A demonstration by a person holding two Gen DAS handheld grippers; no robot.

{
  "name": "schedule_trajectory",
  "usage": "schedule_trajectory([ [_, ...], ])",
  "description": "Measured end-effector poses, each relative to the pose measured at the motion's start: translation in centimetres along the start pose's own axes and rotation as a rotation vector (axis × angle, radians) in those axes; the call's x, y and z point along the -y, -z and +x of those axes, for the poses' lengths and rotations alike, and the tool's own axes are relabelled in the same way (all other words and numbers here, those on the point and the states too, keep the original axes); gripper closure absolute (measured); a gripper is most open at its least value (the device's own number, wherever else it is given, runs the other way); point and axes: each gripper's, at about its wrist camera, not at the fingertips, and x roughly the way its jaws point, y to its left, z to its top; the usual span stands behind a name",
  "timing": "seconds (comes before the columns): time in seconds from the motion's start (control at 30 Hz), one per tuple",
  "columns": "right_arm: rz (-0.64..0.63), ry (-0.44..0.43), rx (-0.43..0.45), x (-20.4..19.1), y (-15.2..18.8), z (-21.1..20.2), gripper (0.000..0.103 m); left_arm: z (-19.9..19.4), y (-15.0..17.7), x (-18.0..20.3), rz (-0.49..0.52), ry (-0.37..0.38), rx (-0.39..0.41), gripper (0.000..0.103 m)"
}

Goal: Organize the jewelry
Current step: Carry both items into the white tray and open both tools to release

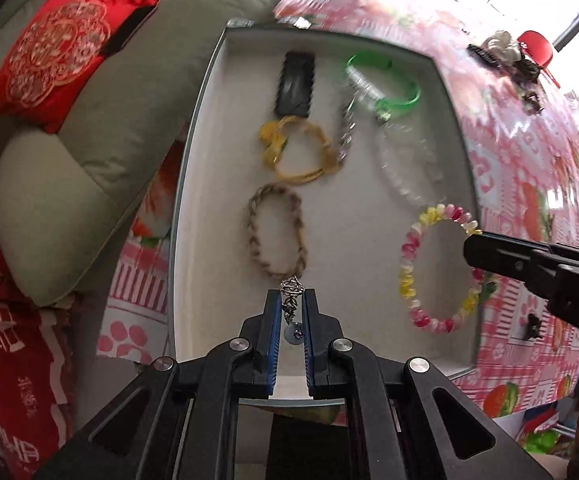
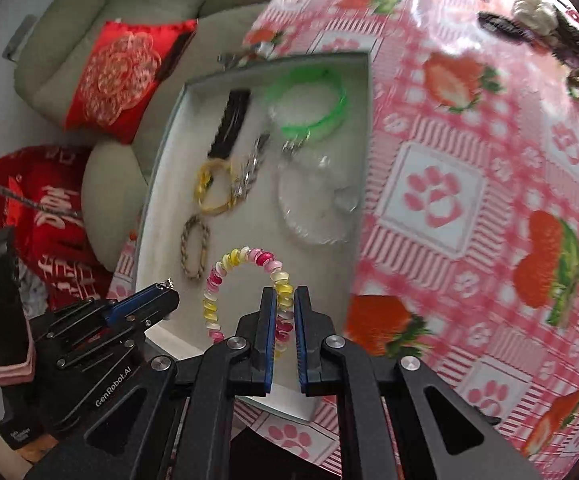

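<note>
A white tray [image 1: 349,224] on the table holds a black hair clip [image 1: 294,84], a green bangle [image 1: 393,92], a yellow bracelet [image 1: 297,152] and a braided beige bracelet [image 1: 277,236]. My left gripper [image 1: 291,294] points down over the tray's near end, shut on a small silver chain pendant [image 1: 290,289] with a blue bead. My right gripper [image 2: 285,294] is shut on the near side of a pink-and-yellow bead bracelet [image 2: 245,258], whose far part lies over the tray floor [image 2: 161,200]. From the right wrist, the left gripper [image 2: 169,292] shows at lower left.
The pink strawberry-and-paw-print tablecloth [image 2: 469,200] spreads right of the tray. More hair pieces [image 2: 545,20] lie at its far right edge. A grey sofa [image 1: 121,120] with a red cushion [image 1: 61,52] stands left of the table. A clear bead bracelet [image 1: 405,168] and a silver chain [image 1: 347,132] also lie in the tray.
</note>
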Motion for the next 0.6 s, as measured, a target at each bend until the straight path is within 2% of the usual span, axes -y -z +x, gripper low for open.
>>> schedule_trajectory([
  [0.3, -0.007, 0.060, -0.078, -0.3, -0.7, 4.3, 0.094, 2.5, 0.0, -0.3, -0.019, -0.012, -0.031, 0.086],
  [0.6, -0.014, 0.116, -0.055, 0.4, -2.6, 5.3, 0.094, 3.3, -1.1, 0.0, -0.020, -0.026, -0.015, 0.086],
])
